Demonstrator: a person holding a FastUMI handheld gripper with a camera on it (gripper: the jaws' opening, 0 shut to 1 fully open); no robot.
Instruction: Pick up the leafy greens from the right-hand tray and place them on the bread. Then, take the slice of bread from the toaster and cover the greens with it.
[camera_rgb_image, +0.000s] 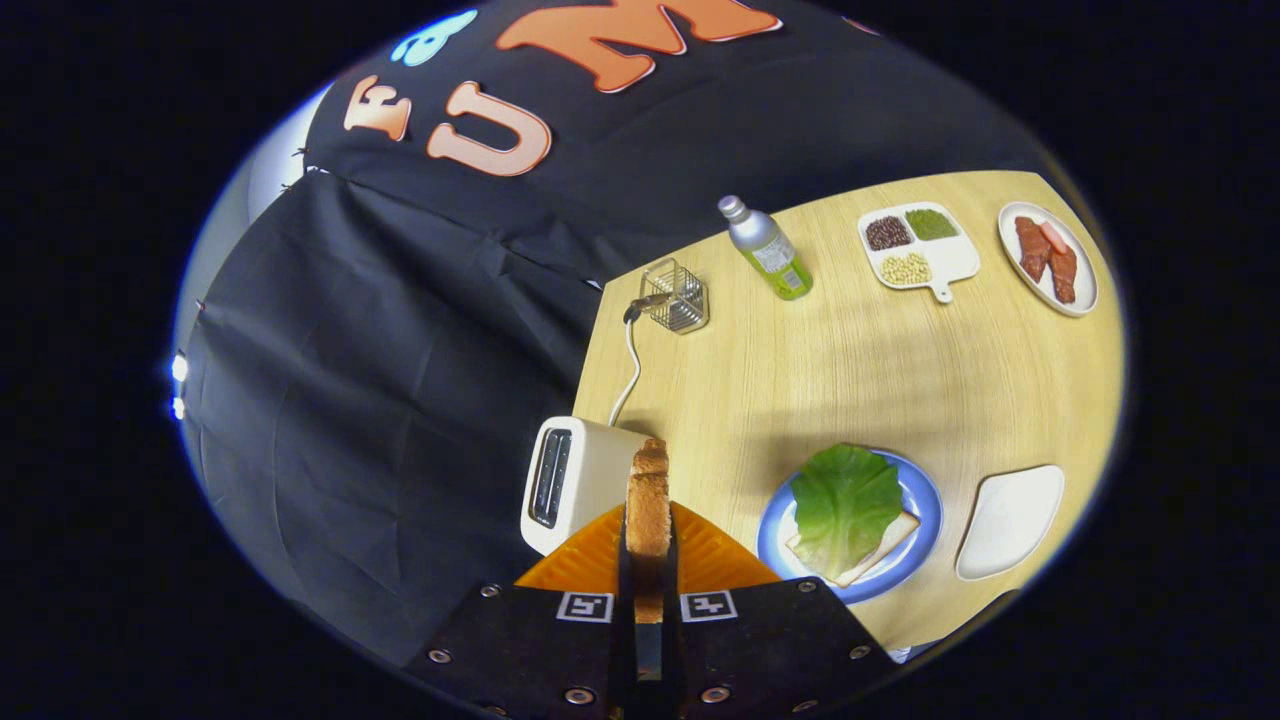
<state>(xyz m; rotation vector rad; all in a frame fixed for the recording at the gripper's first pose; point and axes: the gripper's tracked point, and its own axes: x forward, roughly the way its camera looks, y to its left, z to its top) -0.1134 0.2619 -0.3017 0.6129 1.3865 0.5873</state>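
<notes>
Bread slice (648, 505) 1, clamped in claw (648, 560) | greens (848, 500) 1 | trays (1010, 520) 1

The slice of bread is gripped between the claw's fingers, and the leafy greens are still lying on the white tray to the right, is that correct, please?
Not quite. The gripper view shows the leafy greens already lying on the bread on the blue plate; the white tray beside it is bare. The rest holds: the claw grips the slice of bread between its fingers.
</notes>
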